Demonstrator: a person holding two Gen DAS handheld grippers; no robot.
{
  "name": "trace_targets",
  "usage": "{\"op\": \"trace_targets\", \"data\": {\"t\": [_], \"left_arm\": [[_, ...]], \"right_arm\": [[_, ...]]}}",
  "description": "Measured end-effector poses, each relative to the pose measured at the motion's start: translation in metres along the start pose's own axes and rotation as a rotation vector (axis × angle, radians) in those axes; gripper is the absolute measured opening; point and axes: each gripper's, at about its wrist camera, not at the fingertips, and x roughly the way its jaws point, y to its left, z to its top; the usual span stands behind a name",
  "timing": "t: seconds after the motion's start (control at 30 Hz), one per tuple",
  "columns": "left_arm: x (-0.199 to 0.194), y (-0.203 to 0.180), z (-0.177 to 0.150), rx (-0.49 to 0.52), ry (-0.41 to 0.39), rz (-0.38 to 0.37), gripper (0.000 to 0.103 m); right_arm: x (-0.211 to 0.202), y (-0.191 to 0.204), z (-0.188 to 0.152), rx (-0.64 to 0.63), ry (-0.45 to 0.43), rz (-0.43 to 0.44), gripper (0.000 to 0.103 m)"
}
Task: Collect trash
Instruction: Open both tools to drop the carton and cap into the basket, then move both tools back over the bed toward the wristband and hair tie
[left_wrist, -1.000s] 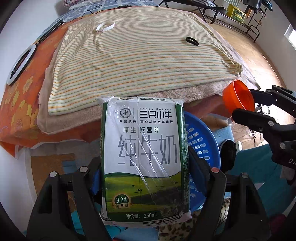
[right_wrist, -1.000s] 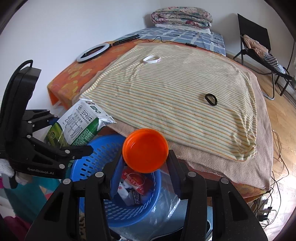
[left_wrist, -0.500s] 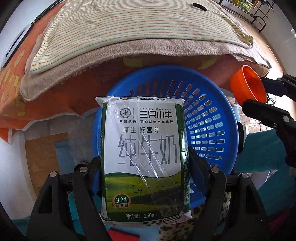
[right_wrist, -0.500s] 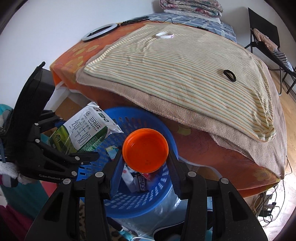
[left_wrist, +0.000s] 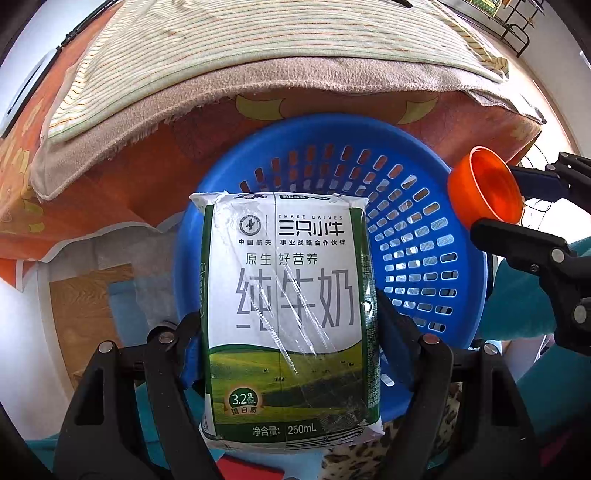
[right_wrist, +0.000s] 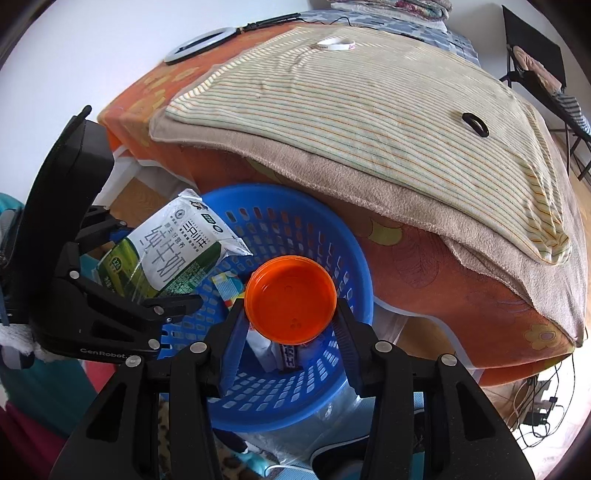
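Observation:
My left gripper (left_wrist: 288, 325) is shut on a green and white milk carton (left_wrist: 288, 295) and holds it over the near rim of the blue perforated basket (left_wrist: 424, 236). The carton (right_wrist: 170, 258) and left gripper (right_wrist: 144, 291) also show in the right wrist view, at the basket's left rim. My right gripper (right_wrist: 290, 317) is shut on an orange round lid (right_wrist: 290, 299), held over the basket (right_wrist: 332, 251). The lid (left_wrist: 484, 192) shows at the basket's right rim in the left wrist view. Wrappers (right_wrist: 284, 354) lie in the basket's bottom.
The basket stands on the floor against a bed with an orange sheet (right_wrist: 461, 295) and a striped blanket (right_wrist: 369, 103). A white band (right_wrist: 334, 45), a black ring (right_wrist: 475, 124) and a ring light (right_wrist: 199, 46) lie on the bed. A black chair (right_wrist: 535, 62) stands far right.
Both grippers have come down from bed height and moved over the basket, each still holding its item. The basket now fills both views.

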Motion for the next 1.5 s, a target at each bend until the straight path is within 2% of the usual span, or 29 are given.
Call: {"op": "trace_targets", "data": {"t": [0.67,0.93,1.03,1.3,1.5], "left_arm": [[0.0,0.003,0.001,-0.019,-0.005,-0.003,0.08],[-0.005,0.006,0.003,-0.03,-0.02,0.002,0.08],[-0.009,0.008,0.005,-0.04,-0.028,-0.001,0.08],[-0.024,0.015,0.019,-0.056,-0.064,-0.005,0.08],[-0.041,0.025,0.044,-0.053,-0.109,0.007,0.08]], "right_arm": [[0.003,-0.009,-0.001,0.037,0.026,-0.002,0.049],[0.003,-0.007,0.0,0.042,0.027,-0.023,0.061],[0.002,-0.01,0.001,0.049,0.029,-0.035,0.063],[-0.006,-0.015,0.008,0.079,0.012,-0.084,0.064],[-0.016,-0.024,0.022,0.089,-0.014,-0.103,0.065]]}}
